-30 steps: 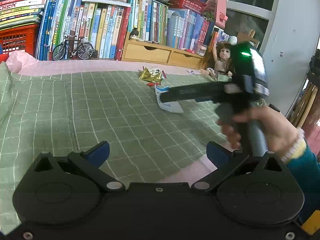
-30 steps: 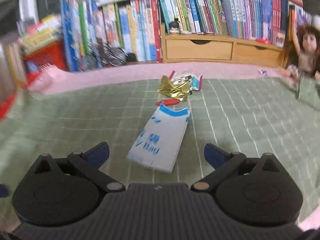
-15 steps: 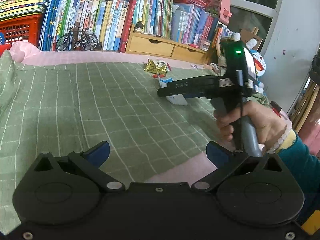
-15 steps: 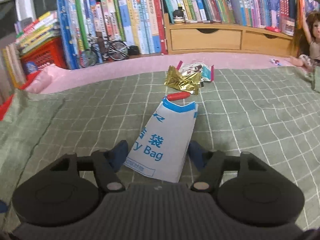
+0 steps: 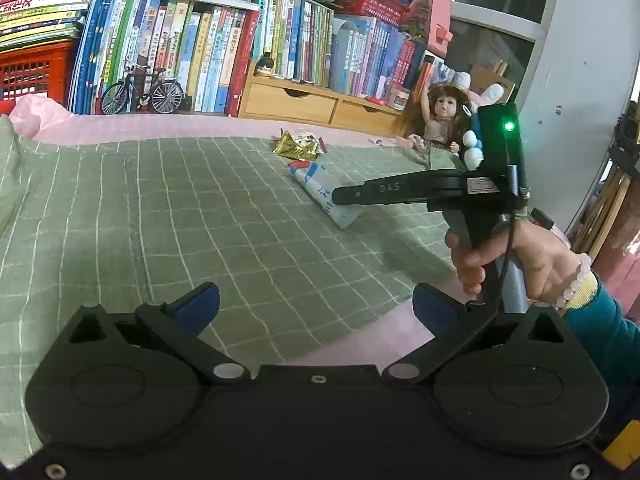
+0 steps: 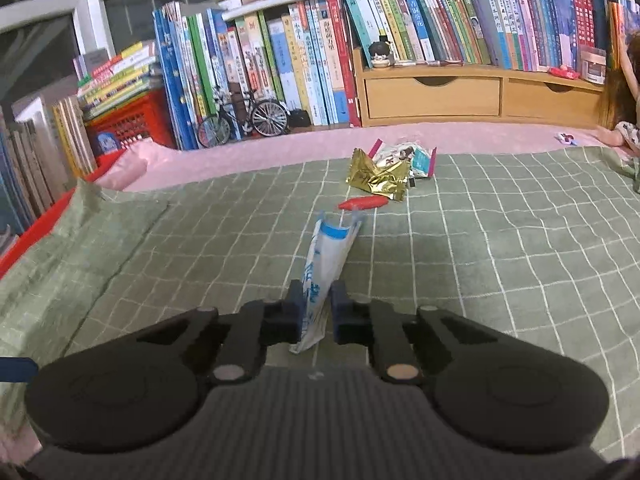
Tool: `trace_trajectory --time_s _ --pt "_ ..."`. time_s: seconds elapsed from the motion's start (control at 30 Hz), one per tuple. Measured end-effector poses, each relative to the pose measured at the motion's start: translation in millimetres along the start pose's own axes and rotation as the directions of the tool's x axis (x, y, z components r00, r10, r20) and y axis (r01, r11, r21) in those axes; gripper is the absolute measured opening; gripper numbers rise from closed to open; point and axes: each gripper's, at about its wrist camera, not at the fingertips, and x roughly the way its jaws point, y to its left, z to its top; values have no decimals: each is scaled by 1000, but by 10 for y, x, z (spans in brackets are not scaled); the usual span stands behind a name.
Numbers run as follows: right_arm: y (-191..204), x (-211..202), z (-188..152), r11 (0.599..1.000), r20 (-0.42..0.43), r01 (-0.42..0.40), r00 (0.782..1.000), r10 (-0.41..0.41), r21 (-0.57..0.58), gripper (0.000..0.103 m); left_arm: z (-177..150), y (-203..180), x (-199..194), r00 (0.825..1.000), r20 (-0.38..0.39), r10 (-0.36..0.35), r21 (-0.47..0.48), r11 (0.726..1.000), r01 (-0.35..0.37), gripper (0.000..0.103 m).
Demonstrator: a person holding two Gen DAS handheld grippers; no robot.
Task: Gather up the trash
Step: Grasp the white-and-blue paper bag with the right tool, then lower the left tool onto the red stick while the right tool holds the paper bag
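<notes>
A white and blue paper bag [image 6: 326, 258] lies on the green checked blanket [image 6: 500, 260], squeezed narrow between the blue pads of my right gripper [image 6: 316, 306], which is shut on its near end. In the left wrist view the same bag [image 5: 320, 192] shows under the right gripper [image 5: 340, 197], held by a hand [image 5: 516, 256]. Beyond the bag lie a small red wrapper [image 6: 363, 203], a crumpled gold wrapper [image 6: 378, 178] and a white snack packet [image 6: 404, 154]. My left gripper [image 5: 316, 306] hangs open over the blanket, holding nothing.
A row of books [image 6: 304, 52], a toy bicycle [image 6: 244, 118], a red crate [image 6: 128, 120] and wooden drawers [image 6: 480, 94] line the far side. A doll [image 5: 440, 124] sits at the right. A pink sheet [image 5: 160, 128] shows past the blanket.
My right gripper moved forward over the bag and shut on it, folding the flat bag into a narrow upright strip. The left gripper stayed open.
</notes>
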Motion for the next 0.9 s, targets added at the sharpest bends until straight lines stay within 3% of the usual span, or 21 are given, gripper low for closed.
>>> trace_trajectory --time_s 0.23,0.43,0.77,0.9 --pt "-92 -175 -9 1000 27 -10 1000 10 -8 16 102 -48 55 1000 -6 6 11 1000 -6 103" --pt "-58 -98 -86 996 -6 38 999 -39 -75 32 95 -104 70 999 15 -28 4 1000 28 103" --pt "152 86 -182 970 -10 116 993 -121 -213 59 21 16 10 1000 11 21 -24 1000 -21 103" --pt "112 117 -180 976 -10 108 994 -112 -192 59 -4 70 -23 999 14 42 -37 998 -41 103"
